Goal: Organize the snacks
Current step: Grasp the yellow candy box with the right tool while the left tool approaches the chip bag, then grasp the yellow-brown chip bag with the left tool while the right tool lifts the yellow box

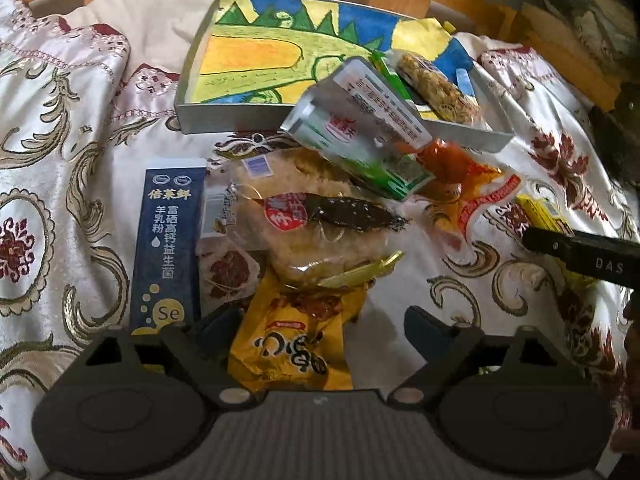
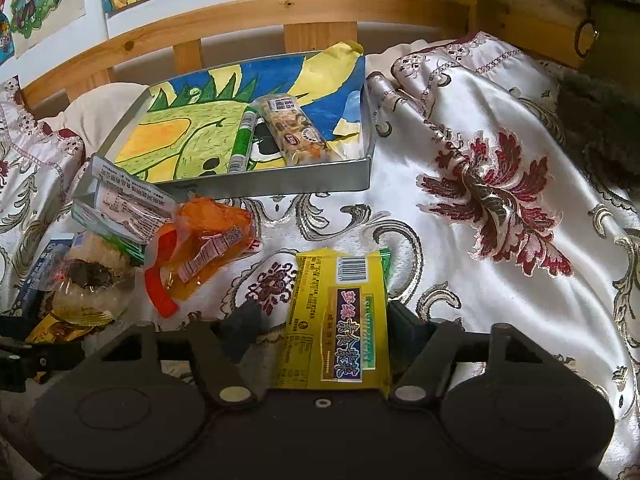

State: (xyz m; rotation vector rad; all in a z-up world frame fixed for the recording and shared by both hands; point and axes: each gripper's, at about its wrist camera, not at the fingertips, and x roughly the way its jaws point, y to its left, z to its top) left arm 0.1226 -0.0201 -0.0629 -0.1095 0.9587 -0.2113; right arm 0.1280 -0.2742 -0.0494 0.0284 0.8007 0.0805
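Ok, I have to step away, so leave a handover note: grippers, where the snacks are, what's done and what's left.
Left gripper: open, straddling the golden-yellow packet, not clamped.
Right gripper: open around the yellow biscuit pack; one finger sits at its edge, the other stands clear.
Done: the granola bar and green stick lie in the grey tray.
Left on the bedspread: both yellow packs, blue box, rice cracker bag, green-white pouch leaning on the tray, orange pouch.
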